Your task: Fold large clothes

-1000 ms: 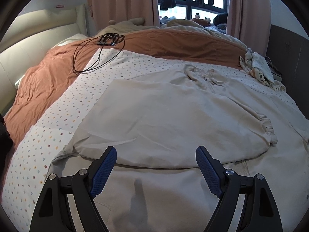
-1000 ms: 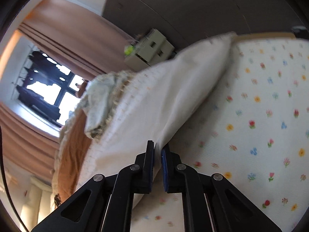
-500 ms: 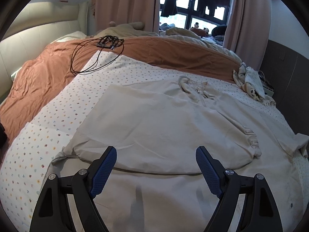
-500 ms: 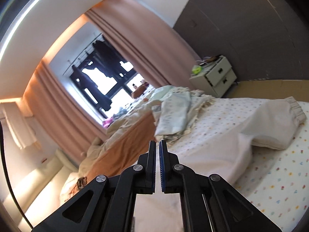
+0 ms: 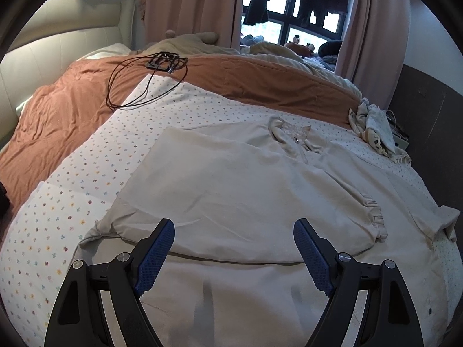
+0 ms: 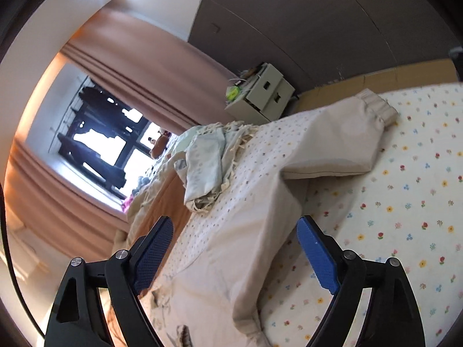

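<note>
A large beige zip jacket point(image 5: 237, 190) lies spread on the flowered bedsheet point(image 5: 95, 173), one sleeve folded across its front with the gathered cuff point(image 5: 374, 219) at the right. My left gripper point(image 5: 231, 240) hovers open above the jacket's lower part, nothing between its fingers. In the right wrist view the other beige sleeve point(image 6: 327, 144) lies bent on the sheet, its ribbed cuff point(image 6: 376, 107) pointing away. My right gripper point(image 6: 234, 248) hangs above that sleeve with its jaws opening wide, the pads clear of the cloth.
A rust-brown duvet point(image 5: 72, 110) with a black cable coil point(image 5: 150, 81) covers the far side. A crumpled pale cloth pile point(image 5: 376, 130) sits at the bed's right edge point(image 6: 208, 162). A small white bedside cabinet point(image 6: 260, 95), pink curtains point(image 6: 139, 78) and a window lie beyond.
My right gripper, shut on the sleeve a second ago, let the cloth go, rose and now stands wide open; the sleeve has dropped onto the sheet. The left gripper stayed open, barely shifting.
</note>
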Motion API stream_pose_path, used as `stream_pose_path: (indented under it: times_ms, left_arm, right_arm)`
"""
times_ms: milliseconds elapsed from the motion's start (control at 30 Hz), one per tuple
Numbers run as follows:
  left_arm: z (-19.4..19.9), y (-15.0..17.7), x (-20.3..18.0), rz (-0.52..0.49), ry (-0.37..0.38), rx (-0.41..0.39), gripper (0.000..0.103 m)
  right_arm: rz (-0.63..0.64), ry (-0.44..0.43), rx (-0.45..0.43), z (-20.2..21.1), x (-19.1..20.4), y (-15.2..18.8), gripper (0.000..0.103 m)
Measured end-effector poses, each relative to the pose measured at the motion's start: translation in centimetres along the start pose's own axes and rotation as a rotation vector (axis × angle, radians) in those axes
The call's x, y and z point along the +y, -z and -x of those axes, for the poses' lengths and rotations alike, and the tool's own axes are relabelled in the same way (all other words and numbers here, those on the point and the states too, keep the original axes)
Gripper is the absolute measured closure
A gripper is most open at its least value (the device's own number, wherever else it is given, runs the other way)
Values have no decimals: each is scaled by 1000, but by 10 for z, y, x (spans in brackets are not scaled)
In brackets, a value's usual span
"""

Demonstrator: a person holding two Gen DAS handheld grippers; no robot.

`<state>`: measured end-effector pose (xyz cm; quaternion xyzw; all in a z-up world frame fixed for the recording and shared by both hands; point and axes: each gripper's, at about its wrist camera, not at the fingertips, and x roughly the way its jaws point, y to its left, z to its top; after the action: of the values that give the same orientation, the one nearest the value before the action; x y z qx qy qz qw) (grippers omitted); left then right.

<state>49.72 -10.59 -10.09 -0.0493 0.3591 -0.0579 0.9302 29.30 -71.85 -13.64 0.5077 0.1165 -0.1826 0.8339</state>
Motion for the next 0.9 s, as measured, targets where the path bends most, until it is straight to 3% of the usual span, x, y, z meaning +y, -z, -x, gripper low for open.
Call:
stream_pose_path:
  times_ms: [167,367,400,467,500,533,633,900]
  left_arm:
    - [-5,3,0,7,-10,7,18]
    - [-17,7,-7,-38,-52,31,18]
    - [-19,7,-8,-41,-57,35,18]
    - [-25,6,-10,-41,-58,40,18]
    - [-27,5,-11,-42,-58,41,18]
    - [-29,4,-12,-45,-61,40,18]
    - [-31,4,-14,-53,-67,48,18]
    - [-19,-1,-12,-35,-40,19,18]
  right_arm:
    - [-75,-17,97,-34,-25,-8,15]
    - [-68,26,102,-58,-45,-11,15]
    - [-75,22,98,-60,-48,-12,21]
    - [-74,-17,85,-62,-51,-13,52]
    - [-69,-38,91,-64,-52,-13,82]
    - [-63,-48,101,-66,-51,-13,89]
    - [-24,-63,86,-61,-38,-11,95]
    - [103,-215,74,-30,32,-3,96]
